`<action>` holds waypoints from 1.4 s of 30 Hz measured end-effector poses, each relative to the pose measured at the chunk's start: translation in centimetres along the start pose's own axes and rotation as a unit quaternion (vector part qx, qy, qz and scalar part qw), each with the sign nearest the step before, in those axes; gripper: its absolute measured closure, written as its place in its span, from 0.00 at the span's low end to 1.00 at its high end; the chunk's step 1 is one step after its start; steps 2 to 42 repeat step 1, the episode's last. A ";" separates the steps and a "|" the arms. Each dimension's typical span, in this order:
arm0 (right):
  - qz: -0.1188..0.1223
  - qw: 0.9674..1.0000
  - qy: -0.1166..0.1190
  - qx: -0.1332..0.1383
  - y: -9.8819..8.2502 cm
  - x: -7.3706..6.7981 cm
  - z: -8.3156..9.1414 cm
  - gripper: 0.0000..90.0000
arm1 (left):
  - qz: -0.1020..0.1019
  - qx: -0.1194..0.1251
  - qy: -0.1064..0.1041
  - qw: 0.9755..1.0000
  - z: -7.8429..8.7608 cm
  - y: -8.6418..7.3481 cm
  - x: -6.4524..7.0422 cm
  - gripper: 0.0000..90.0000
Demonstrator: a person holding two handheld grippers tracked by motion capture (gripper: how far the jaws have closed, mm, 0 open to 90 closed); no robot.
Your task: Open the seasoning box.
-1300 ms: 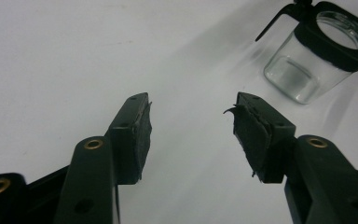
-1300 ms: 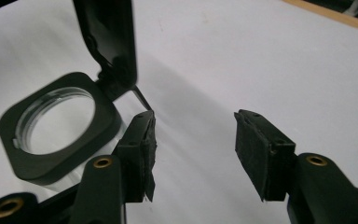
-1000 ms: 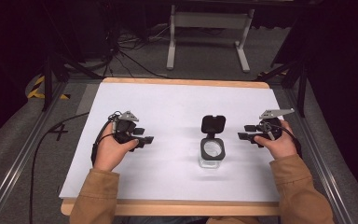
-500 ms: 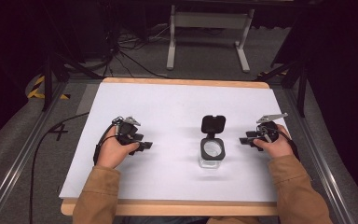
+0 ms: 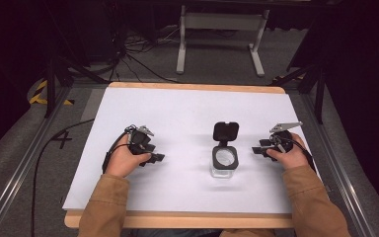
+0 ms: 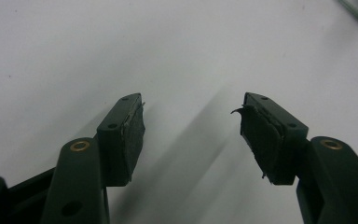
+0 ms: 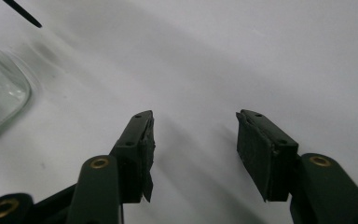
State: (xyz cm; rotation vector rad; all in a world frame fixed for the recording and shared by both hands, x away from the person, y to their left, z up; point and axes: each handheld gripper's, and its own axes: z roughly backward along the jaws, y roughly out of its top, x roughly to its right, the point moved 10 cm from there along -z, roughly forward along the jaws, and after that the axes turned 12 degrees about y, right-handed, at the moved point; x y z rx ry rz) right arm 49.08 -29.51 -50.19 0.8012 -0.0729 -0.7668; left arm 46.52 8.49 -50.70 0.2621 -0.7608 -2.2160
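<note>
Surface [image 5: 187,113] first: big white sheet on a wooden board. The only thing standing on it is a small clear jar [image 5: 224,165], a bit right of centre and towards the near edge. Its black flip lid [image 5: 225,132] is swung open and sticks up at the far side, so you look straight down the mouth; can't tell if anything's inside, looks like bare glass to me. Left tool [image 5: 157,158] sits well off to the jar's left, low over the sheet, jaws spread wide after just opening up, nothing between them. Right tool [image 5: 256,150] is near the jar's right side, not touching it, also released with bare sheet between the pads [image 7: 140,154].
</note>
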 end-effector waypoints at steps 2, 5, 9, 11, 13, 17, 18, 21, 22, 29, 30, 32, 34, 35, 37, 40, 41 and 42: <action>0.000 1.000 0.002 0.005 0.2 -0.2 0.1 0.52 | -0.001 0.002 -0.002 1.000 0.1 0.2 0.1 0.45; 0.000 1.000 0.002 0.005 0.2 -0.2 0.1 0.52 | -0.001 0.002 -0.002 1.000 0.1 0.2 0.1 0.45; 0.000 1.000 0.002 0.005 0.2 -0.2 0.1 0.52 | -0.001 0.002 -0.002 1.000 0.1 0.2 0.1 0.45; 0.000 1.000 0.002 0.005 0.2 -0.2 0.1 0.52 | -0.001 0.002 -0.002 1.000 0.1 0.2 0.1 0.45; 0.000 1.000 0.002 0.005 0.2 -0.2 0.1 0.52 | -0.001 0.002 -0.002 1.000 0.1 0.2 0.1 0.45; 0.000 1.000 0.002 0.005 0.2 -0.2 0.1 0.52 | -0.001 0.002 -0.002 1.000 0.1 0.2 0.1 0.45; 0.000 1.000 0.002 0.005 0.2 -0.2 0.1 0.52 | -0.001 0.002 -0.002 1.000 0.1 0.2 0.1 0.45; 0.000 1.000 0.002 0.005 0.2 -0.2 0.1 0.52 | -0.001 0.002 -0.002 1.000 0.1 0.2 0.1 0.45; 0.000 1.000 0.002 0.005 0.2 -0.2 0.1 0.52 | -0.001 0.002 -0.002 1.000 0.1 0.2 0.1 0.45; 0.000 1.000 0.002 0.005 0.2 -0.2 0.1 0.52 | -0.001 0.002 -0.002 1.000 0.1 0.2 0.1 0.45; 0.000 1.000 0.002 0.005 0.2 -0.2 0.1 0.52 | -0.001 0.002 -0.002 1.000 0.1 0.2 0.1 0.45; 0.000 1.000 0.002 0.005 0.2 -0.2 0.1 0.52 | -0.001 0.002 -0.002 1.000 0.1 0.2 0.1 0.45; 0.000 1.000 0.002 0.005 0.2 -0.2 0.1 0.52 | -0.001 0.002 -0.002 1.000 0.1 0.2 0.1 0.45; 0.000 1.000 0.002 0.005 0.2 -0.2 0.1 0.52 | -0.001 0.002 -0.002 1.000 0.1 0.2 0.1 0.45; 0.000 1.000 0.002 0.005 0.2 -0.2 0.1 0.52 | -0.001 0.002 -0.002 1.000 0.1 0.2 0.1 0.45; 0.000 1.000 0.002 0.005 0.2 -0.2 0.1 0.52 | -0.001 0.002 -0.002 1.000 0.1 0.2 0.1 0.45; 0.000 1.000 0.002 0.005 0.2 -0.2 0.1 0.52 | -0.001 0.002 -0.002 1.000 0.1 0.2 0.1 0.45; 0.000 1.000 0.002 0.005 0.2 -0.2 0.1 0.52 | -0.001 0.002 -0.002 1.000 0.1 0.2 0.1 0.45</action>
